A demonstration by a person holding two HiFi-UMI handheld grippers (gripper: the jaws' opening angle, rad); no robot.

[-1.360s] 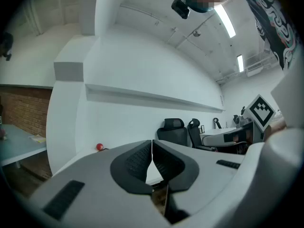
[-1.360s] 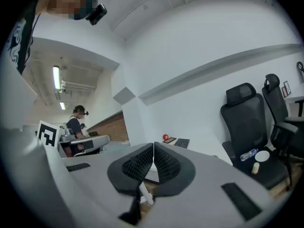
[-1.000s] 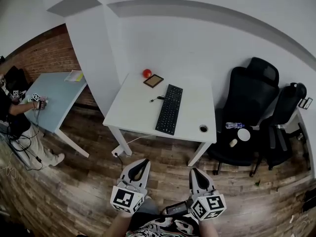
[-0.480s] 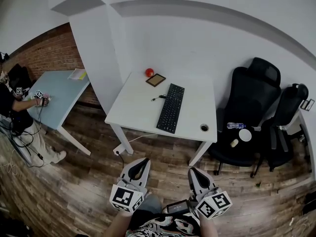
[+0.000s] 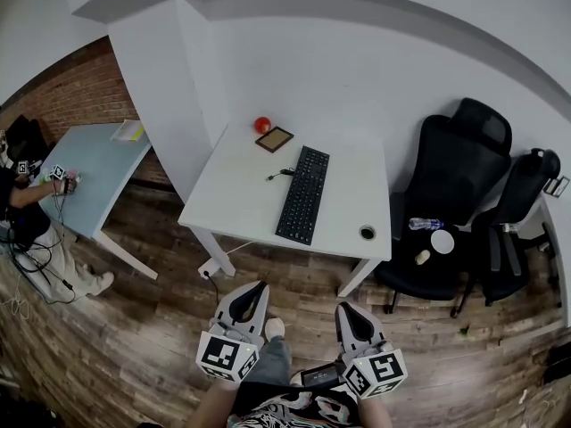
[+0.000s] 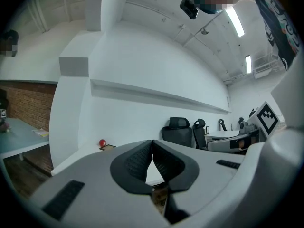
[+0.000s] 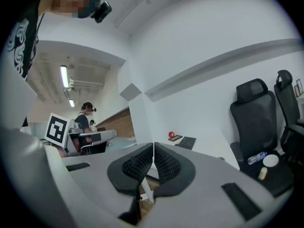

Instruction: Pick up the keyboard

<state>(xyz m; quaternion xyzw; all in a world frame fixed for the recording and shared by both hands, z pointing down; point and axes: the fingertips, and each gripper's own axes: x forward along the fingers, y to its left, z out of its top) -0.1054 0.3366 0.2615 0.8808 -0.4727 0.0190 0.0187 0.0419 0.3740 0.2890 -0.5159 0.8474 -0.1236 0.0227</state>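
A black keyboard (image 5: 302, 194) lies lengthwise on a white table (image 5: 236, 199), its cable (image 5: 277, 176) trailing off its far left corner. It also shows small in the right gripper view as the keyboard (image 7: 186, 142). My left gripper (image 5: 252, 294) and right gripper (image 5: 351, 314) hang side by side over the wooden floor, well short of the table's near edge. Both are shut with nothing between the pads. In the left gripper view the left gripper (image 6: 152, 145) hides the keyboard.
A red ball (image 5: 262, 125) and a small framed tablet (image 5: 274, 139) sit at the table's far end; a round cable hole (image 5: 367, 233) is near its right front corner. Two black office chairs (image 5: 453, 194) stand to the right. A person sits at a blue table (image 5: 94, 181) on the left.
The table and keyboard have shifted slightly left and nearer in the head view, and a foot now shows between the grippers. Both grippers stay shut.
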